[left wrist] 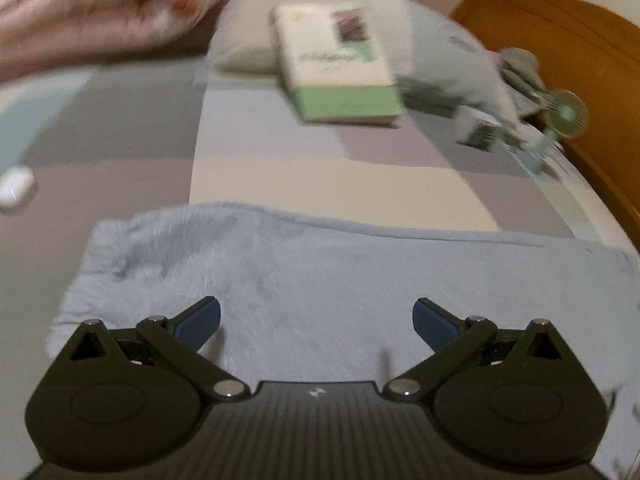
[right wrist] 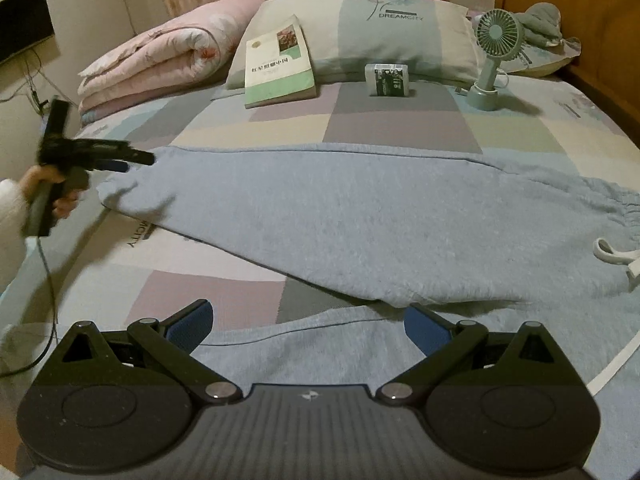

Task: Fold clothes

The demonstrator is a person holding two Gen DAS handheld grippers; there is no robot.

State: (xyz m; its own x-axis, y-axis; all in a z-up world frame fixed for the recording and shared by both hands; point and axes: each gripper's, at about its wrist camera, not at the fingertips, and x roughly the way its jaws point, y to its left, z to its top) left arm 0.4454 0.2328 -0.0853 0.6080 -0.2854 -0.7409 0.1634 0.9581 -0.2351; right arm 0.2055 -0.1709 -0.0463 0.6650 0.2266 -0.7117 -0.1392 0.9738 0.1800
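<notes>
Light blue sweatpants [right wrist: 340, 216] lie spread on the bed, one leg stretching to the left, the elastic waist and a white drawstring [right wrist: 616, 260] at the right. A second leg [right wrist: 304, 344] runs under my right gripper [right wrist: 308, 330], which is open and empty just above it. In the blurred left wrist view the pants' leg end [left wrist: 280, 280] fills the foreground, and my left gripper [left wrist: 316, 322] hangs open over it, holding nothing. From the right wrist view, the left gripper [right wrist: 136, 160] hovers at the leg's cuff, held by a hand in a white sleeve.
A patchwork bedsheet [right wrist: 392, 120] covers the bed. At the head lie a pillow [right wrist: 380, 36], a green-and-white book [right wrist: 276, 68], a small packet [right wrist: 388, 80], a green desk fan [right wrist: 494, 60] and a folded pink quilt [right wrist: 160, 60]. A white earbud case [left wrist: 16, 188] lies left. Wooden headboard [right wrist: 600, 32] at right.
</notes>
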